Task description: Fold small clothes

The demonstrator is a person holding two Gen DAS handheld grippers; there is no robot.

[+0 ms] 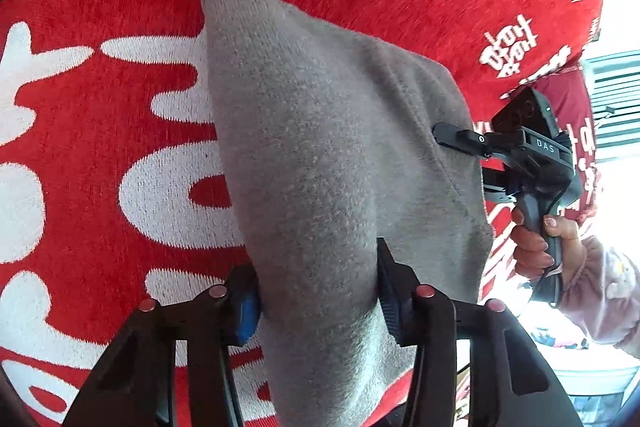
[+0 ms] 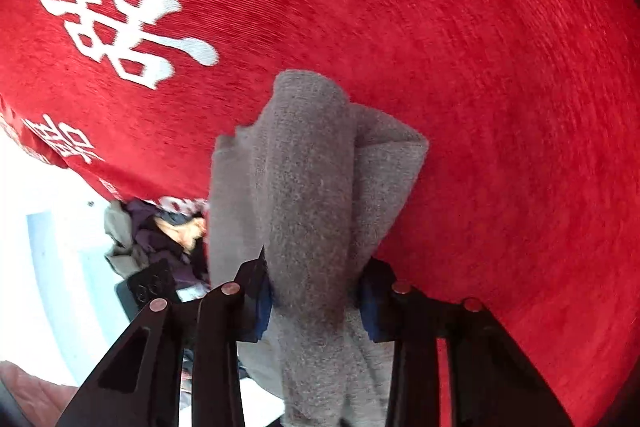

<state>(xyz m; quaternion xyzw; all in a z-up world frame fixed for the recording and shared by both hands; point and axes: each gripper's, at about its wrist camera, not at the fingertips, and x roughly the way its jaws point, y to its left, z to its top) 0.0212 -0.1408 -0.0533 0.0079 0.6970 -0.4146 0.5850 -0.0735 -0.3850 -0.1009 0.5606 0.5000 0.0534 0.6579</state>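
Note:
A small grey knitted garment (image 1: 320,147) hangs lifted above a red cloth with white characters (image 1: 100,131). My left gripper (image 1: 318,291) is shut on its near part, the fabric bunched between both jaws. My right gripper (image 1: 444,137) shows at the right of the left wrist view, clamped on the garment's right edge, held by a hand. In the right wrist view the right gripper (image 2: 314,293) is shut on a folded roll of the same grey garment (image 2: 308,179) above the red cloth (image 2: 480,67).
The red cloth's edge (image 2: 80,167) falls away at the left of the right wrist view. Beyond it lies a heap of dark and grey clothes (image 2: 156,231) on a pale floor. A bright window area (image 1: 616,107) shows at the right of the left wrist view.

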